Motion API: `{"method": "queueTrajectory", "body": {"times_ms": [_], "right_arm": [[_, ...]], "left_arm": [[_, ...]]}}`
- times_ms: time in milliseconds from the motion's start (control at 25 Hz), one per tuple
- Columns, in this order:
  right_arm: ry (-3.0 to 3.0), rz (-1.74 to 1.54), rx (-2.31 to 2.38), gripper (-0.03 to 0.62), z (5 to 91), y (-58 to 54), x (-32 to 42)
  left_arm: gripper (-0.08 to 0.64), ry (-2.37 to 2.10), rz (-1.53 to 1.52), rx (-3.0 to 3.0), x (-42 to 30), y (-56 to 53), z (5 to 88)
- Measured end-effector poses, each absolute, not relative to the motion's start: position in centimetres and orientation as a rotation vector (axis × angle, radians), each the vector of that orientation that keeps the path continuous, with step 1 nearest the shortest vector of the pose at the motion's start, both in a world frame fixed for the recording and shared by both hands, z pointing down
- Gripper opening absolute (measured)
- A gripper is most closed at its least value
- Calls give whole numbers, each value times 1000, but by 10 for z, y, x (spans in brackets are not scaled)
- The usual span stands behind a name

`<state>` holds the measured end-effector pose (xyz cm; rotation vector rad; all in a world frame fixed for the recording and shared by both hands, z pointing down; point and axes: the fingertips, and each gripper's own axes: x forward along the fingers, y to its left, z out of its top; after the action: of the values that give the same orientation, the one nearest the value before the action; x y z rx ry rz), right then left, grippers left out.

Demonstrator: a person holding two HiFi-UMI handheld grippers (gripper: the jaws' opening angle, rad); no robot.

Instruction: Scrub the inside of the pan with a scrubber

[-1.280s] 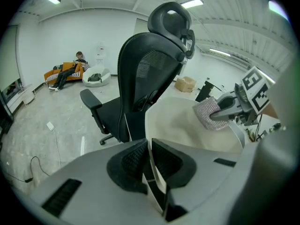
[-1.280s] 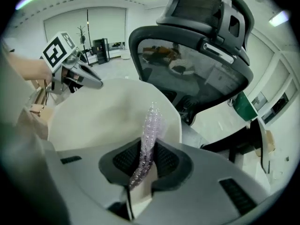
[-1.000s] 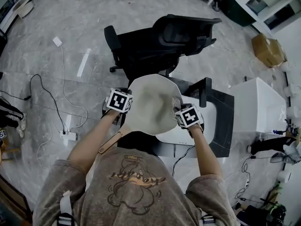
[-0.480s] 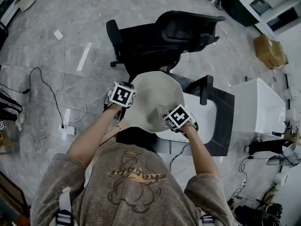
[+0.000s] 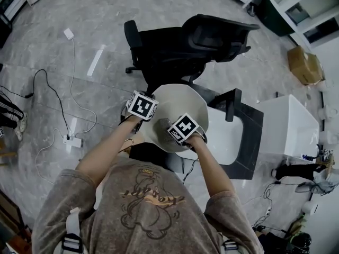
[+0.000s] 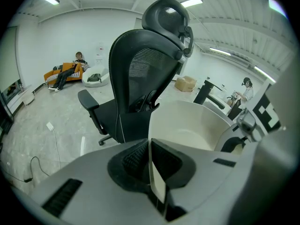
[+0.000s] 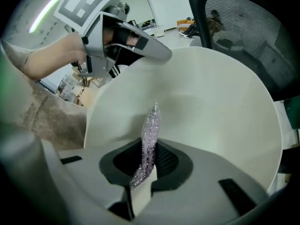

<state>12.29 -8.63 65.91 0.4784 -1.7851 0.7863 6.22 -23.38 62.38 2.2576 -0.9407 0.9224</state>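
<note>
Left claw (image 6: 150, 159) is closing on the pan (image 5: 177, 100) rim. Right claw (image 7: 144, 175) pinches the scrubber (image 7: 151, 134), its length pointing outward into the pan.

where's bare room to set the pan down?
Bare white tabletop right of the pan, up to the black post. Open grey floor between the chair and the power strip. Crowded: chair sits close behind the pan.

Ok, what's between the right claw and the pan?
The sparkly scrubber. The right claw pinches it, and its tip points at the inside of the pan. The right gripper view shows this.
</note>
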Motion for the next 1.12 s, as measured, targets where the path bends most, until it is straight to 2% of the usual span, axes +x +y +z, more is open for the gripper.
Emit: {"method": "queueTrajectory", "body": {"times_ms": [600, 1120], "right_arm": [[-1924, 801, 642, 72, 657, -157, 76], [-1899, 800, 911, 72, 657, -214, 125]], "left_arm": [[32, -932, 910, 2251, 63, -233, 622], [32, -920, 918, 2259, 62, -232, 624]]}}
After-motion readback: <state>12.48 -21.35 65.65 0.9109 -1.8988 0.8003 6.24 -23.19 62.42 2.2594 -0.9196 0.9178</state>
